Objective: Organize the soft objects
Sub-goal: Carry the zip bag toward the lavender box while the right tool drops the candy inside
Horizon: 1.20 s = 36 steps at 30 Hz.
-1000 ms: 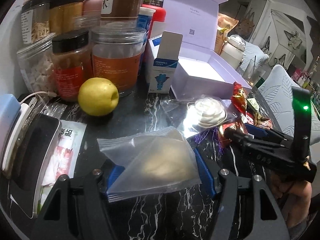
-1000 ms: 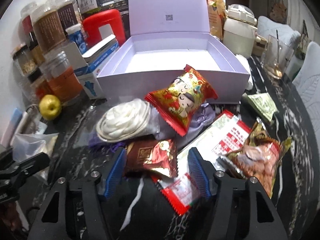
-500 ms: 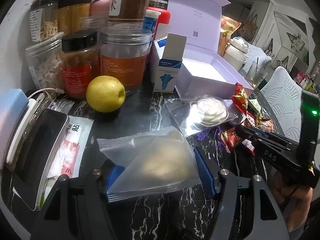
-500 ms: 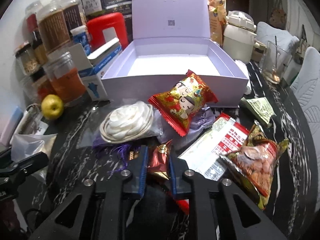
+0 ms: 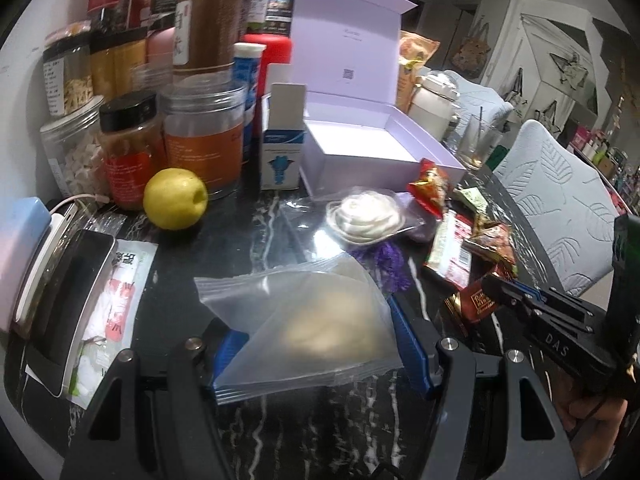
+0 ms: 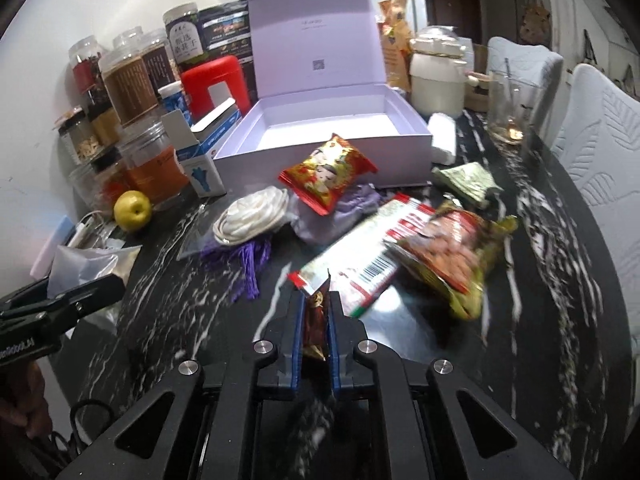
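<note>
Black marble with white veins makes up the table (image 6: 532, 280), and soft packets lie scattered across its middle. The right gripper (image 6: 315, 320) has its blue pads pressed tight on a small dark red chocolate packet (image 6: 316, 322), which stands on edge between them; the left wrist view shows that packet (image 5: 478, 304) sticking out past the closed fingertips. The left gripper (image 5: 316, 340) stands about half open, with a clear zip bag (image 5: 308, 320) holding something pale between its blue pads, both of which touch the bag's sides. Toward the far edge of the table sits an open lilac box (image 6: 320, 136), its lid upright and its inside bare. Just in front of the box lies a red and gold snack bag (image 6: 328, 172), beside a white coiled bundle in clear wrap (image 6: 250, 218) with purple fringe under it. A peanut bag (image 6: 444, 256) and a long red and white packet (image 6: 360, 264) lie nearer the right side. A yellow apple (image 5: 175, 198) rests by the jars at the left edge.
</note>
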Available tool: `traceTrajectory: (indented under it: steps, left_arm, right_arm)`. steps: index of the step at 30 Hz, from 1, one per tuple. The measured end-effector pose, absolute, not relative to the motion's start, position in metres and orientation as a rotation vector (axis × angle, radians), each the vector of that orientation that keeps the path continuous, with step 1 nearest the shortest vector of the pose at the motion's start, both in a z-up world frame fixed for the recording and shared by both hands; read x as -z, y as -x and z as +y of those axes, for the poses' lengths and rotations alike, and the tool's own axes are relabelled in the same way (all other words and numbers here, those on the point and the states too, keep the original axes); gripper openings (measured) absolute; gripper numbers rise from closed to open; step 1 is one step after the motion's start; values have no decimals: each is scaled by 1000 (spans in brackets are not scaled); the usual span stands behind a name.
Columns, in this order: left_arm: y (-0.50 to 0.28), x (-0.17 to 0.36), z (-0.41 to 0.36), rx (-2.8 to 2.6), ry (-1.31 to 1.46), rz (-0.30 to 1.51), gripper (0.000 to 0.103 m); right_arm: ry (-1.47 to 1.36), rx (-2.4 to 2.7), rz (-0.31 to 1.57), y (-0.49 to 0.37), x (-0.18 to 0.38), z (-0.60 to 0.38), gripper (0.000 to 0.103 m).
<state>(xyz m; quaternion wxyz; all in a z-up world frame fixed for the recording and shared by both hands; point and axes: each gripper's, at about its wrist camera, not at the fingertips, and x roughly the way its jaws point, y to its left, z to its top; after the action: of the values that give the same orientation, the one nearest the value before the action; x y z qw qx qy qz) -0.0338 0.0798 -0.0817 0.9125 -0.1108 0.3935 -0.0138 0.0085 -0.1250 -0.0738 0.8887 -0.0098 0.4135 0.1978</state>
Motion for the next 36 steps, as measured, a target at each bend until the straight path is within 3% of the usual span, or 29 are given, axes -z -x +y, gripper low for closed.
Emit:
traceTrajectory:
  steps: [19, 36]
  left_arm:
    - [39, 16, 36, 137, 148, 716, 66]
    - [-35, -25, 44, 184, 151, 633, 66]
  right_arm:
    - [29, -369, 720, 24, 12, -165, 10]
    - [50, -403, 634, -28, -33, -155, 10]
